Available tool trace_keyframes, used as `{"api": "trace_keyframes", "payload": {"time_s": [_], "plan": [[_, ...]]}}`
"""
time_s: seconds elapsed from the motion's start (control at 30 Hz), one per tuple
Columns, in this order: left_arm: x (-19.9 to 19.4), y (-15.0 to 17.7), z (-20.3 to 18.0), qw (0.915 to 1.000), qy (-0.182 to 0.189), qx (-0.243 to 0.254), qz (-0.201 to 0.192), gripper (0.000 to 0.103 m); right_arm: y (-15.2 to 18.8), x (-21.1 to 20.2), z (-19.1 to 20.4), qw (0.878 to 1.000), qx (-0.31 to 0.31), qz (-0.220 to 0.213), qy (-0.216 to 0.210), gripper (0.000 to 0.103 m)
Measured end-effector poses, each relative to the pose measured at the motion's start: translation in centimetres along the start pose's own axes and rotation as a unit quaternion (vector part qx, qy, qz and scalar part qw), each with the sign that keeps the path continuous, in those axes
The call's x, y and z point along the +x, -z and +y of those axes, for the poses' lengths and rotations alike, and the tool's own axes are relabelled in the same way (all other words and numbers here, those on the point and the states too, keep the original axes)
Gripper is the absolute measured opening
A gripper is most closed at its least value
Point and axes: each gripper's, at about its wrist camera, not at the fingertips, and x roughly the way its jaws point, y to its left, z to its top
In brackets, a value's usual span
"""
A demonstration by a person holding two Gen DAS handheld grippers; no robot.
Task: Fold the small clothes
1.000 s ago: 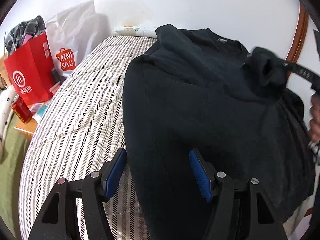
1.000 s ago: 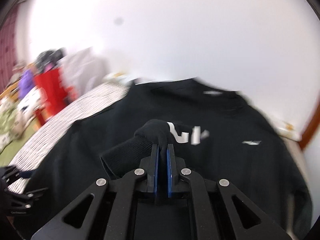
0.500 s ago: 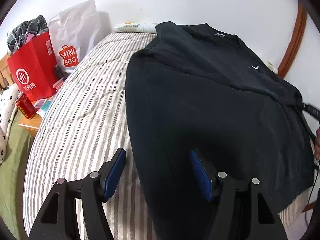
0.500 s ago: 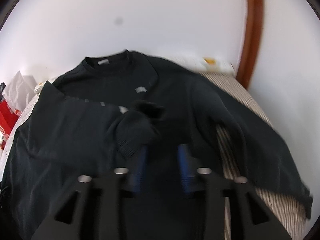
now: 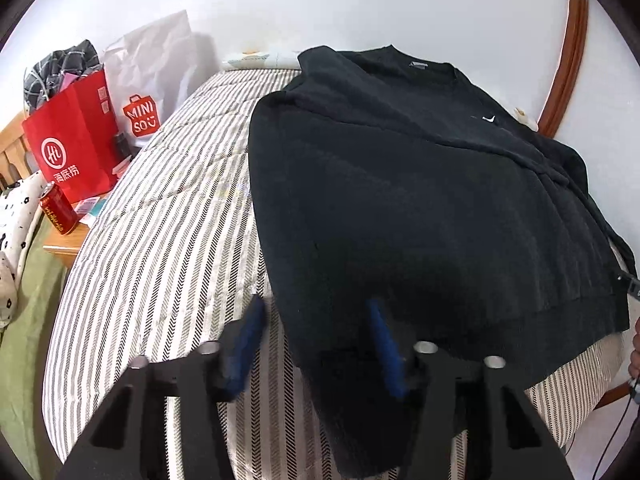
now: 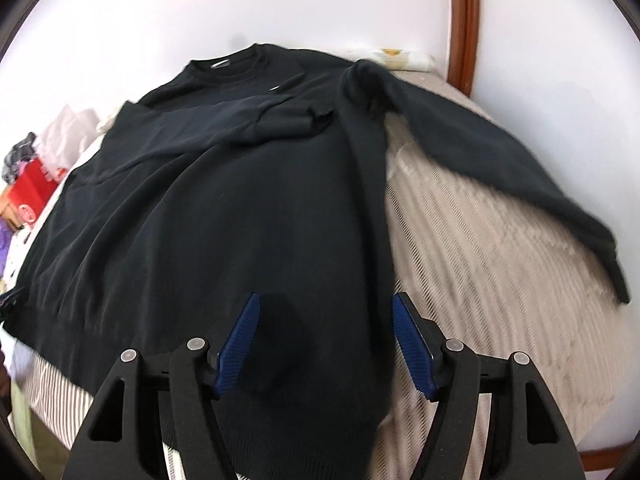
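A black sweatshirt (image 5: 420, 200) lies flat, front up, on a striped bed (image 5: 160, 240). Its left sleeve (image 6: 224, 128) is folded across the chest, with the cuff near the small white logo. Its right sleeve (image 6: 500, 168) stretches out over the bedding. My left gripper (image 5: 316, 340) is open and empty above the hem's left corner. My right gripper (image 6: 326, 340) is open and empty above the hem (image 6: 280, 412) near the right side seam.
A red paper bag (image 5: 72, 148), a white Miniso bag (image 5: 156, 80) and a red can (image 5: 58, 208) stand left of the bed. A white wall and a brown wooden frame (image 5: 568, 60) lie behind. A pillow edge (image 6: 404, 58) shows at the head.
My right gripper let go of the left sleeve's cuff on the chest, opened, and drew back to the hem. My left gripper drew back a little, staying open.
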Motion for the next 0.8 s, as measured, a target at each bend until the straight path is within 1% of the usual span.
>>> {"api": "trace_keyframes", "payload": {"time_s": [0.03,0.07,0.1,0.13,0.17,0.2,0.23,0.27,0.33,0.53,0.63,0.67,0.7,0.77,0.8], "plan": [[-0.1,0.1,0.0,1.0,0.001,-0.002,-0.004,0.033,0.2,0.1,0.2,1.0,-0.003,-0.006,0.007,0.051],[-0.1,0.1,0.1,1.0,-0.001,-0.005,-0.006,0.025,0.3,0.2,0.4,1.0,-0.004,-0.012,0.026,0.031],[-0.2,0.2,0.1,0.9999,0.0,-0.009,-0.005,0.02,0.3,0.3,0.5,0.999,-0.005,-0.017,0.029,0.021],[-0.3,0.2,0.3,0.9999,0.001,-0.016,-0.005,0.015,0.4,0.1,0.3,1.0,0.003,-0.021,0.015,0.012],[-0.5,0.2,0.5,0.9997,-0.001,-0.025,-0.005,0.011,0.4,-0.1,-0.1,1.0,0.019,-0.022,0.006,0.01],[-0.6,0.2,0.8,0.9995,0.002,-0.031,0.0,0.011,0.4,-0.3,-0.4,0.999,0.028,-0.02,0.0,0.009],[-0.8,0.4,1.0,0.9993,0.007,-0.036,0.002,0.011,0.5,-0.7,-0.6,0.999,0.029,-0.02,-0.005,0.006],[-1.2,0.5,1.2,0.9991,0.013,-0.04,0.002,0.01,0.6,-1.2,-0.6,0.999,0.025,-0.024,-0.005,0.006],[-1.8,0.7,1.4,0.9991,0.012,-0.04,0.0,0.01,0.8,-2.0,-0.5,0.999,0.022,-0.027,-0.006,0.005],[-3.2,2.1,2.0,0.9992,0.014,-0.037,0.008,0.01,1.2,-3.3,-0.4,1.0,0.009,-0.017,-0.004,0.005],[-3.3,2.6,1.7,0.9993,0.014,-0.032,0.011,0.01,0.7,-3.2,-0.1,1.0,0.002,-0.012,0.004,0.005],[-3.2,2.6,1.6,0.9995,0.012,-0.028,0.011,0.011,0.5,-3.1,0.2,1.0,-0.002,-0.012,0.007,0.006],[-3.0,2.5,1.5,0.9995,0.011,-0.027,0.014,0.014,0.2,-2.9,0.4,1.0,-0.003,-0.01,0.009,0.006],[-2.8,2.2,1.6,0.9992,0.016,-0.032,0.019,0.017,-0.4,-2.9,0.4,1.0,-0.002,-0.007,0.011,0.011],[-2.8,2.1,1.6,0.9991,0.016,-0.034,0.02,0.022,-0.6,-3.0,0.4,1.0,-0.002,-0.011,0.016,0.013]]}}
